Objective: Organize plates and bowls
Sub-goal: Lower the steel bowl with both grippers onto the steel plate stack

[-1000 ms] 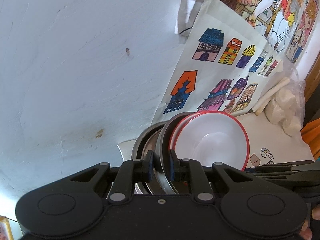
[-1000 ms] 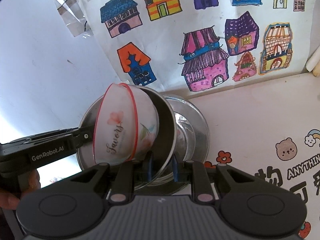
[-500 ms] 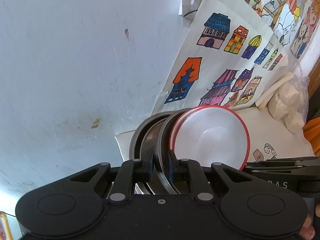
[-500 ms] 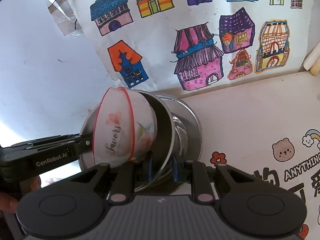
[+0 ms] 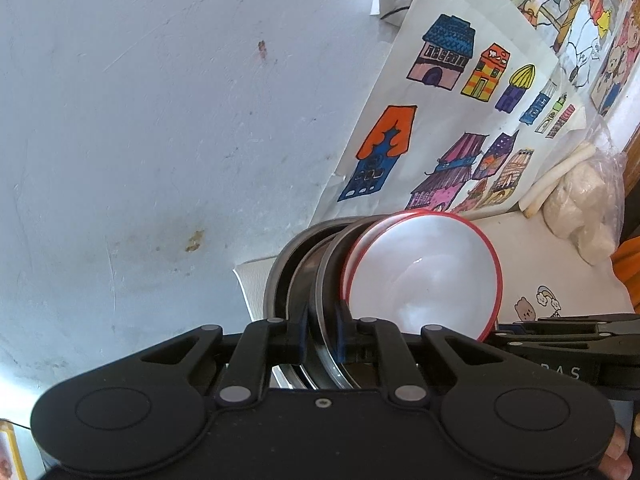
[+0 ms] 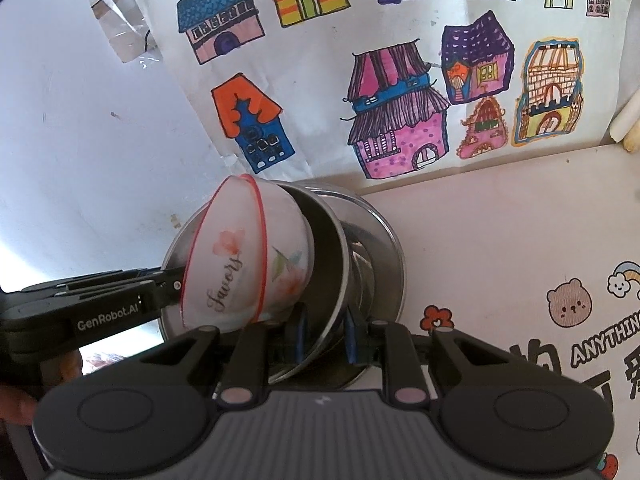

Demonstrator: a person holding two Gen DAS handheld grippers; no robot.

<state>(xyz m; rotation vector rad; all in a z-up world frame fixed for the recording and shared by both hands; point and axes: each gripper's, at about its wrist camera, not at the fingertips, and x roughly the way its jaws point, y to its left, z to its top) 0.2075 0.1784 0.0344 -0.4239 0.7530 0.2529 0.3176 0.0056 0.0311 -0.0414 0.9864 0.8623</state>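
The stack is held tilted on edge above the table (image 6: 520, 240), near the wall (image 5: 140, 120) with the house drawings (image 6: 400, 80). It is made of nested steel dishes with two white bowls inside.

The outer steel dish (image 6: 384, 248) is the largest piece. It is stiff and likely light for its width, but its polished rim is slippery, so a pinch on the thin rim edge is the only hold and it may slide if the tilt grows.

A second steel dish (image 6: 324, 232) sits inside it. The right gripper (image 6: 325, 334) is clamped on the near rim of this dish, a blue pad on each face. From the other side, the left gripper (image 5: 322, 330) is pinched tight on a steel rim (image 5: 326, 280) of the same stack; which dish exactly I cannot tell.

The white bowls (image 6: 248, 256), red-rimmed with flower prints and script, are nested one in the other and rest in the inner dish, leaning toward the left. Seen in the left view, the top bowl (image 5: 424, 276) is empty. They look ceramic or melamine: hard, smooth, breakable if dropped. Nothing grips them directly, so they stay in only by leaning on the steel; tipping further could let them slide out. Levelling the stack before setting it down seems safest.
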